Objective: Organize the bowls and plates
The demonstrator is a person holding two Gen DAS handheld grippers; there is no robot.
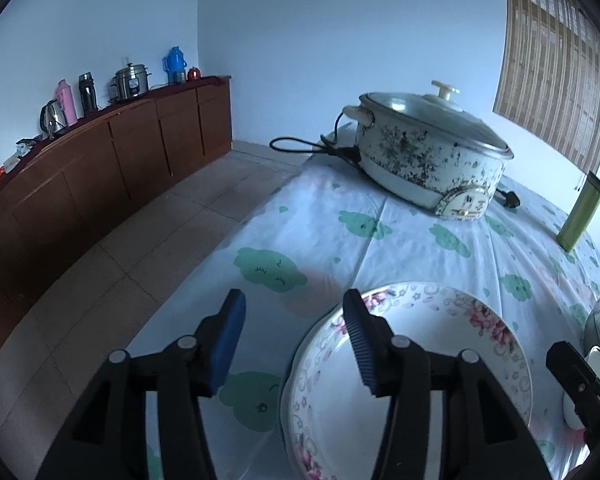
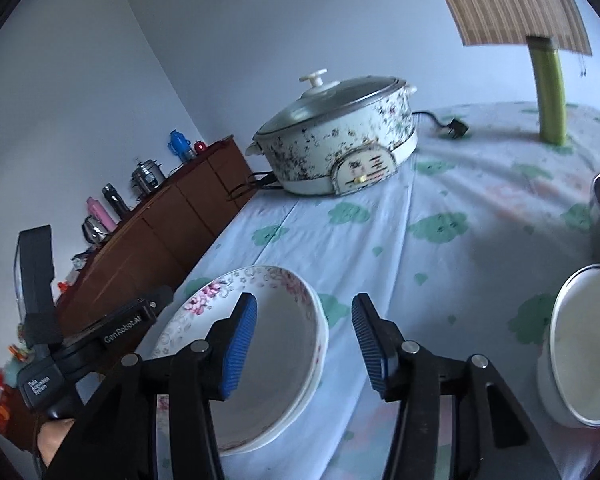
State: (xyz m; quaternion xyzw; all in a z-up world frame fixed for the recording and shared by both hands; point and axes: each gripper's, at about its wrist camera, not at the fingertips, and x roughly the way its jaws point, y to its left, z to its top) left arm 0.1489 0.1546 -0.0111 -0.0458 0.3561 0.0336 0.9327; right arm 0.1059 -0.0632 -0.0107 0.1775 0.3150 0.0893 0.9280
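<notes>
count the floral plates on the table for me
2, stacked as one pile: the top floral plate sits on a second plate whose rim peeks out beneath it, near the table's left edge in front of the electric pot. More could be hidden underneath.

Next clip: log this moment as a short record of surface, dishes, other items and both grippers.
surface: table with cloud-print cloth
dishes: floral plates stacked near the front edge; white bowl to their right
other items: electric pot, green bottle
left gripper: open, holding nothing
right gripper: open, plate rim between its jaws
</notes>
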